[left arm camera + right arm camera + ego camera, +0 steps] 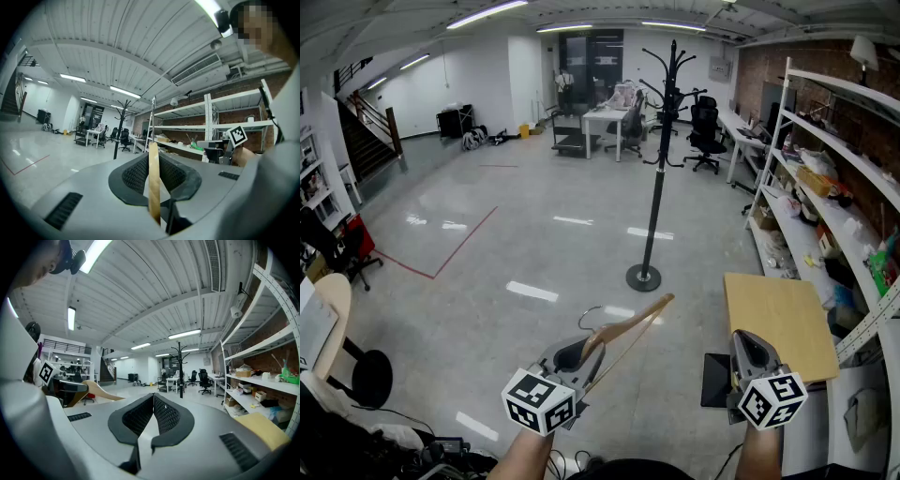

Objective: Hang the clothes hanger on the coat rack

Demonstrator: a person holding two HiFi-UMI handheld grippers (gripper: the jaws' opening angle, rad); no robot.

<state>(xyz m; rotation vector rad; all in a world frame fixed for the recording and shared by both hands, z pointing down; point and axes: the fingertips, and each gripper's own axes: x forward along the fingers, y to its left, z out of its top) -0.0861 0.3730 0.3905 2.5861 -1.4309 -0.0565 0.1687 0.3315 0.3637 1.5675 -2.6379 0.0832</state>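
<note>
The coat rack (659, 159) is standing on the floor (534, 216) straight ahead, well apart from both grippers. The left gripper (570, 356) is sitting low and centre-left, with the clothes hanger (628, 326) lying between its jaws and reaching up and right. The right gripper (748, 349) is sitting to its right, near a bench (778, 314). Shelving (825, 178) is running along the right wall. Desks (605, 117) are standing behind the rack, and a staircase (366, 131) is rising at far left.
</note>
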